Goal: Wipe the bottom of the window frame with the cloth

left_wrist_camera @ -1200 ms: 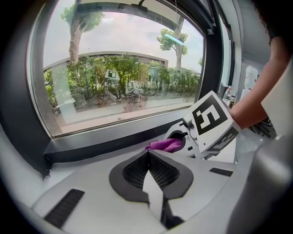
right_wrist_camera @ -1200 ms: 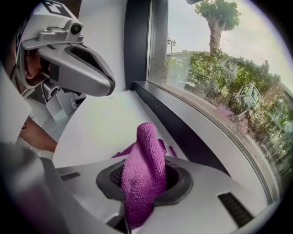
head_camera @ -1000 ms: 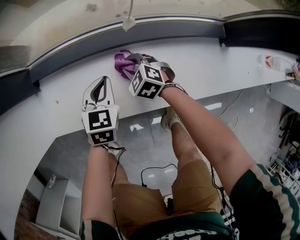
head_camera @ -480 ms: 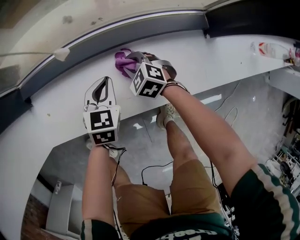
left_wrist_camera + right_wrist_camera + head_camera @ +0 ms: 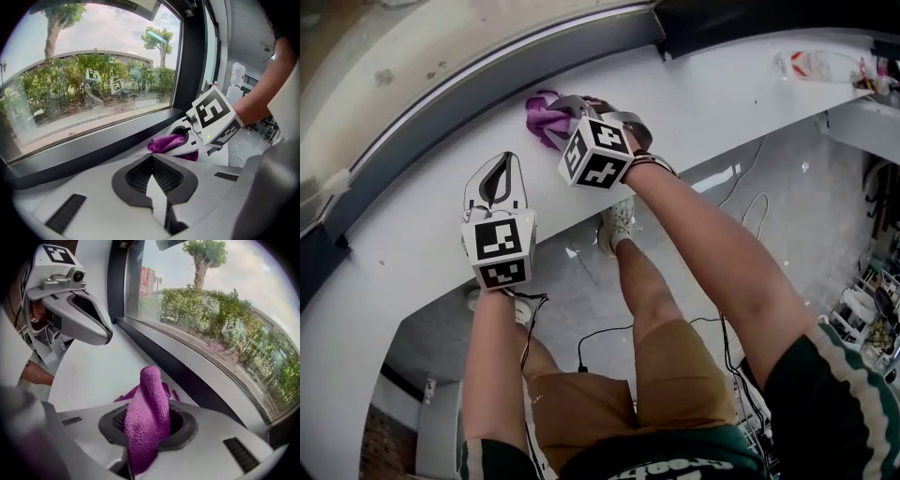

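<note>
On the white windowsill (image 5: pixel 412 244), the left gripper (image 5: pixel 506 161) lies with its 2 jaws together and nothing between them. To its right, the right gripper (image 5: pixel 574 112) is clamped on the purple microfibre cloth (image 5: pixel 542 120). The cloth's loose end rests on the sill, just beside the dark bottom rail of the window frame (image 5: pixel 459 98).

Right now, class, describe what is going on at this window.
A person holds a gripper in each hand at a window. The right gripper has its fingers shut on a purple cloth, which lies on the white sill beside the dark bottom frame. The left gripper is shut and empty, over the sill nearby.
</note>
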`<state>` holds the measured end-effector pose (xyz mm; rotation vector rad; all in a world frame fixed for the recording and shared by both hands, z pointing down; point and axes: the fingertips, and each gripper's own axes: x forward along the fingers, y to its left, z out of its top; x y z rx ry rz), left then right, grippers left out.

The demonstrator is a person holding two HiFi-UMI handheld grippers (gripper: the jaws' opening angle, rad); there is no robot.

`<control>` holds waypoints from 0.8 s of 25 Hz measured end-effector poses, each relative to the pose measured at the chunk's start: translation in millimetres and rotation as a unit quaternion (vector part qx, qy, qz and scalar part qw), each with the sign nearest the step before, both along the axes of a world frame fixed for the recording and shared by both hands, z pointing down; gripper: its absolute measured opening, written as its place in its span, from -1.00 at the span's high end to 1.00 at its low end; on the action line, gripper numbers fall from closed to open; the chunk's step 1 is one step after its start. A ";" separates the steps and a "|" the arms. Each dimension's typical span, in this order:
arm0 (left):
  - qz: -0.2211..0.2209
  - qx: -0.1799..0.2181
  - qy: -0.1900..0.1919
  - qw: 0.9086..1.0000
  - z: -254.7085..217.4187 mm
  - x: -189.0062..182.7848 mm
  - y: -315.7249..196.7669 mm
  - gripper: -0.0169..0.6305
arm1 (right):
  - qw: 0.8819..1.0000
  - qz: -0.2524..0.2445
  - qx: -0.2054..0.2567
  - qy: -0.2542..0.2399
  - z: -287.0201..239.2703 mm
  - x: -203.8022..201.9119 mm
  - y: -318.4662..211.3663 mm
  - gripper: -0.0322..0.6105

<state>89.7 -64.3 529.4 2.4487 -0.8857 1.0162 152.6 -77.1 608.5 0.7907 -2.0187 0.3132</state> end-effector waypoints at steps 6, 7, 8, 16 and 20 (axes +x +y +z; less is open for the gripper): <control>0.016 -0.002 0.001 1.000 5.0 28.4 4.6 0.92 | 1.000 0.015 0.003 0.010 0.3 36.5 5.7 0.62; 0.019 -0.002 0.002 1.000 5.1 33.8 4.7 0.92 | 1.000 0.017 0.004 0.010 0.5 41.6 6.6 0.62; 0.022 -0.001 0.004 1.000 5.3 40.2 4.8 0.92 | 1.000 0.020 0.005 0.011 0.7 47.4 7.4 0.62; 0.047 0.002 0.011 0.999 6.8 82.4 8.6 0.92 | 0.999 0.029 0.010 0.021 2.1 88.2 13.4 0.62; 0.060 -0.001 0.015 0.998 5.4 96.6 12.0 0.92 | 0.999 0.039 0.010 0.030 0.6 113.0 17.9 0.62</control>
